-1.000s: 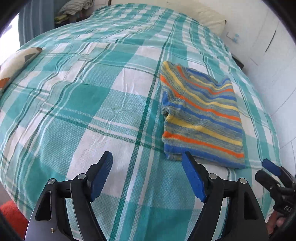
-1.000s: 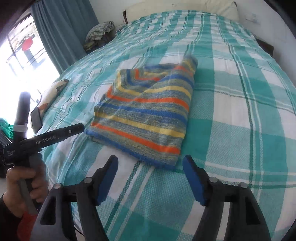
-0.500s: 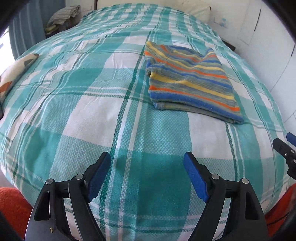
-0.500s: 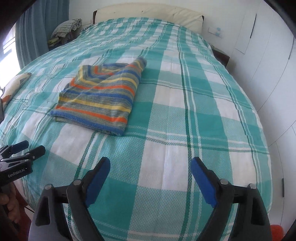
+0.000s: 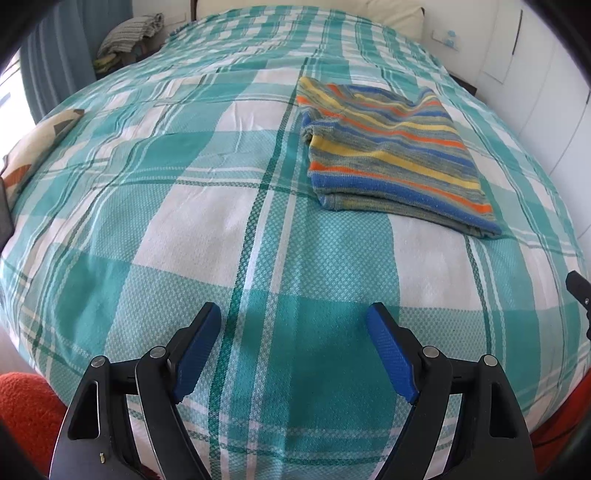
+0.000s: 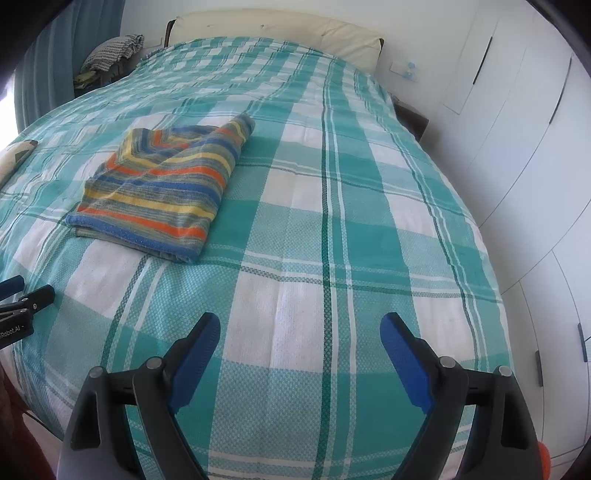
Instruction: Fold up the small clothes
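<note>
Left wrist view first: our left gripper [image 5: 293, 347] has fingers spread wide, empty, above the bed [image 5: 192, 229]; the folded striped knit garment [image 5: 391, 155] lies ahead to the right, long axis running away

Right wrist view: our right gripper [image 6: 300, 356], equally wide and empty, sees it ahead-left, soft, rectangular

A bed [image 6: 332, 258] fills both views, spread with a teal-and-white checked bedspread [image 5: 207, 221] crossed by thin dark green lines. At its far end sits a cream headboard [image 6: 266, 31]. White wardrobe doors [image 6: 517, 129] with dark slot handles line the right wall. A blue curtain [image 5: 55, 55] hangs at the far left, with a heap of striped cloth [image 5: 129, 33] beside it. A patterned cushion [image 5: 37, 147] lies on the bed's left edge. Something orange and fuzzy [image 5: 26, 406] shows at the lower left
</note>
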The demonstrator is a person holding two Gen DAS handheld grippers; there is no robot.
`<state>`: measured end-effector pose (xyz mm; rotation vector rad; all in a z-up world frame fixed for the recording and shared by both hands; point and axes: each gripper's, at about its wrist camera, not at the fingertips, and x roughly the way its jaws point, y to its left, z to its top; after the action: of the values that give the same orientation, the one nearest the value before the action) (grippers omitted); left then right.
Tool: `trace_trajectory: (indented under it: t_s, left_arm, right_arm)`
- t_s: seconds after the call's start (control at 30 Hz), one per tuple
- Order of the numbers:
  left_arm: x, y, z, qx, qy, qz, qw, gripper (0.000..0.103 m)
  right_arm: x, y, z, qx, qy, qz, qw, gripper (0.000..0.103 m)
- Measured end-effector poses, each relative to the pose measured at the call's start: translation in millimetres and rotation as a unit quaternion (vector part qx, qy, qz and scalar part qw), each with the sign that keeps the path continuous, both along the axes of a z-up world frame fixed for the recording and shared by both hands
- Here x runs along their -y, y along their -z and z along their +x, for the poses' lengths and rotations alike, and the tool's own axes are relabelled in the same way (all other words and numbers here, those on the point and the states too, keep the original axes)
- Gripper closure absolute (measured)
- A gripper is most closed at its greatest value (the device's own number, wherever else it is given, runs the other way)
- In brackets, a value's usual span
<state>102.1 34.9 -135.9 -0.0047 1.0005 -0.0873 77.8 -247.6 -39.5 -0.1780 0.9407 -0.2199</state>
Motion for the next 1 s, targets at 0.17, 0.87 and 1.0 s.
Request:
trace_trajectory:
  t_s: [0.17,0.87,1.0]
  left_arm:
    - [-0.2,0.6,0.2,0.0,-0.002,0.002,1.0,0.017]
    - [-0.4,3.2,1.0,-0.002,-0.003,0.011,0.9999,0.015]
    - [-0.2,4.3,1.9,-0.004,-0.002,0.015,0.9999,0.014]
  right_arm:
    - [1.6,1.2,-2.0,-0.001,0.005,-0.003,1.0,0.015]
    - [5.4,4.0,-2.9,-0.003,0.014,-0.005,1.0,0.015]
    - [6.4,7.0,-2.2,-0.006,0.016,-0.004,1.0,0.015]
